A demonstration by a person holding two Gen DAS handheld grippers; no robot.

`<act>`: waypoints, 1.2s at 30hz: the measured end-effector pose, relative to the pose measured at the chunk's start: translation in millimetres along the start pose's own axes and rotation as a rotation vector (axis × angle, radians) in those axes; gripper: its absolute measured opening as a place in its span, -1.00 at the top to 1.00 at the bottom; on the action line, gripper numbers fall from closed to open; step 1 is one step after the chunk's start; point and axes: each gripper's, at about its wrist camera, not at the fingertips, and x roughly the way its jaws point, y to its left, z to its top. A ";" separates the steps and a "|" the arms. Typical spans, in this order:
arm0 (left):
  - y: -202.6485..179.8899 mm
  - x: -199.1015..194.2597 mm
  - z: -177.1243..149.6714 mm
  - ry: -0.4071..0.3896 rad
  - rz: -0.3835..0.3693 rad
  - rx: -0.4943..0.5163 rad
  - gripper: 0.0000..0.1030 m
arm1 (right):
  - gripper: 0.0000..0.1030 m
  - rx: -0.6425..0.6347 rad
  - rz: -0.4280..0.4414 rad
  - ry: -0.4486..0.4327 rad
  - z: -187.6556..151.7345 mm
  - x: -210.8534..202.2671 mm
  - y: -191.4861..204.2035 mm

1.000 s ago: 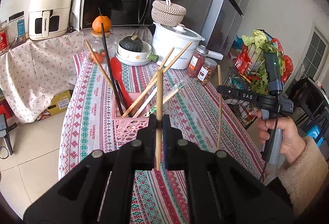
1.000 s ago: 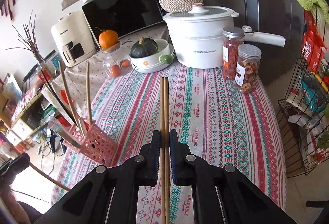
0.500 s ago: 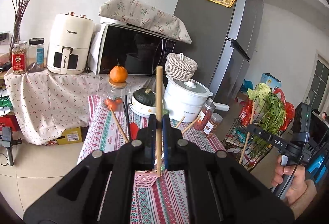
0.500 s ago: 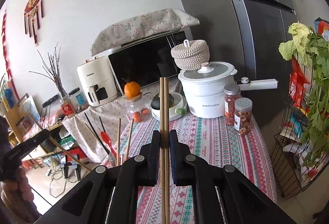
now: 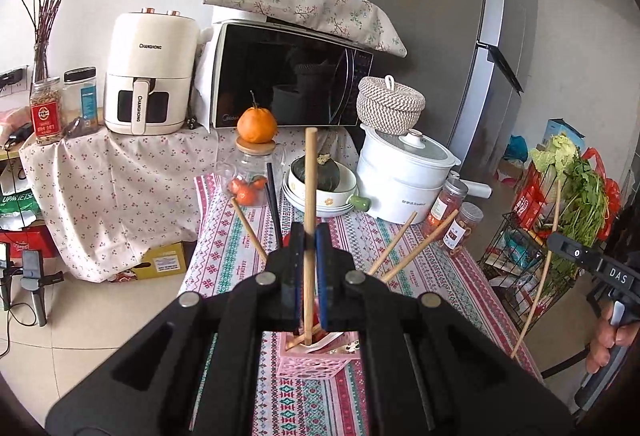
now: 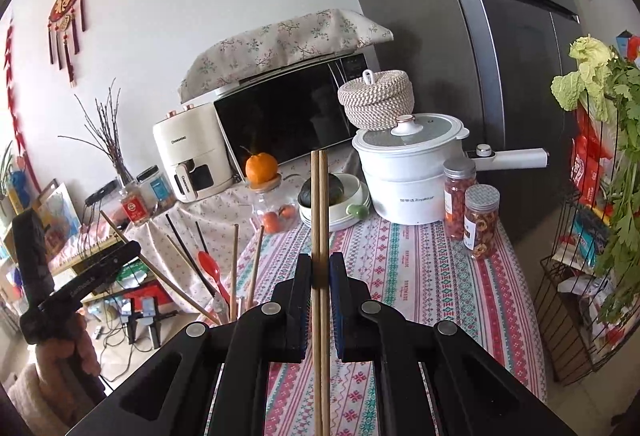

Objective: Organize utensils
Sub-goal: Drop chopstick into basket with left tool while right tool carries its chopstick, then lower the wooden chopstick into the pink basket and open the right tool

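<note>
You are in a small kitchen, working over a table with a striped patterned tablecloth (image 5: 224, 256); a microwave (image 5: 288, 80) and an air fryer (image 5: 150, 76) fill the upper middle of the left wrist view, and a white electric pot (image 5: 404, 180) sits right of centre.

Your left gripper (image 5: 307, 236) has its jaws clamped on a single wooden chopstick (image 5: 310, 172), held upright at frame centre, its lower end dipping into the pink perforated basket (image 5: 312, 362) at the bottom middle. It looks ready to be let go there.

Your right gripper (image 6: 320, 268) pinches a pair of wooden chopsticks (image 6: 319, 204), pressed side by side and running vertically through the centre of its view. These hang above the tablecloth and are not yet over the basket, which lies at lower left of that view behind the gripper body.

Much seems done: the basket already holds several leaning wooden chopsticks, black chopsticks (image 6: 188, 252) and a red spoon (image 6: 210, 264). I see no loose utensils on the visible tablecloth. What is left, by my reading, is to release the single chopstick and then bring the pair across and drop it in too.
</note>
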 end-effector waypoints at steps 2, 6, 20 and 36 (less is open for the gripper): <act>-1.4 7.7 -2.9 0.017 0.005 0.005 0.87 | 0.83 -0.004 0.002 0.003 -0.5 0.7 1.5; -2.9 16.5 -3.7 0.027 -0.009 0.015 0.87 | 0.83 -0.010 0.007 0.003 -2.2 1.9 5.6; 17.6 20.4 0.6 0.052 -0.020 -0.074 0.13 | 0.82 -0.090 0.069 -0.020 -3.1 8.3 46.7; 49.0 -5.2 -13.5 0.190 -0.025 -0.127 -0.22 | 0.82 -0.060 0.139 -0.168 12.0 -1.5 84.1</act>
